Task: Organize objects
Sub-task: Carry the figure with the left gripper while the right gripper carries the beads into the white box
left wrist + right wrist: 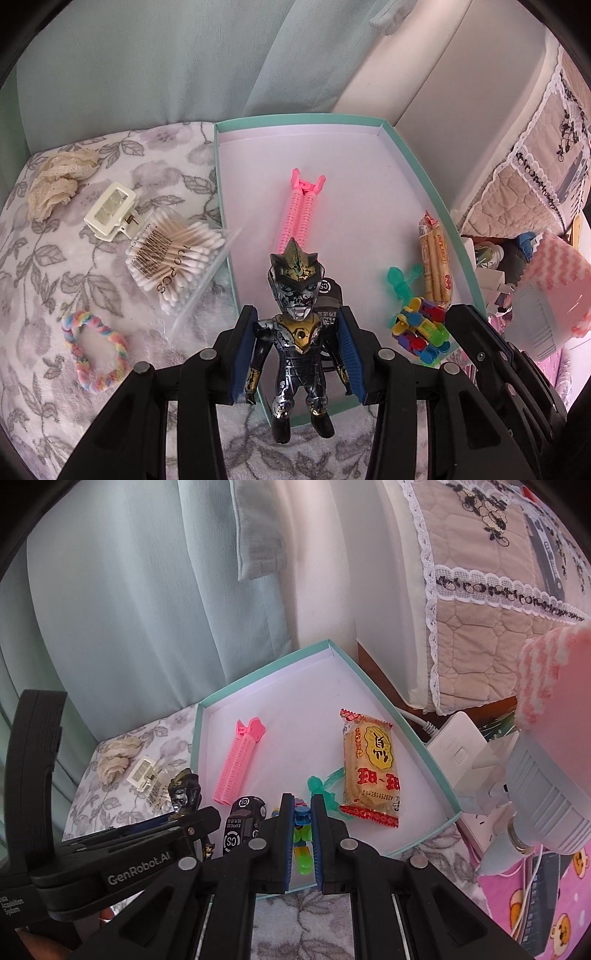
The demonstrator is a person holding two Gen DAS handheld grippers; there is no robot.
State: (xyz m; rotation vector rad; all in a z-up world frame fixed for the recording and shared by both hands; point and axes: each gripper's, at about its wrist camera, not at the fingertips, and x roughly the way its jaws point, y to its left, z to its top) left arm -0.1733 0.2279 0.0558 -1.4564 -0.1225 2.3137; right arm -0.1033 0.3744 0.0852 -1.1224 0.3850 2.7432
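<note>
My left gripper (297,312) is shut on a silver, black and gold action figure (297,332), which it holds upright by the arms over the near edge of a teal-rimmed white box (417,166). My right gripper (303,799) is shut on a colourful block toy (301,834) low over the box's near right part. In the box lie a pink hair roller (301,210), a snack packet (369,764), a clear teal toy (321,786) and a black toy car (242,819).
Left of the box on the floral blanket (29,280) lie a bag of cotton swabs (170,254), a cream claw clip (110,210), a lace scrunchie (55,184) and a rainbow scrunchie (96,350). Curtains hang behind. A white power strip (458,753) and clutter sit at the right.
</note>
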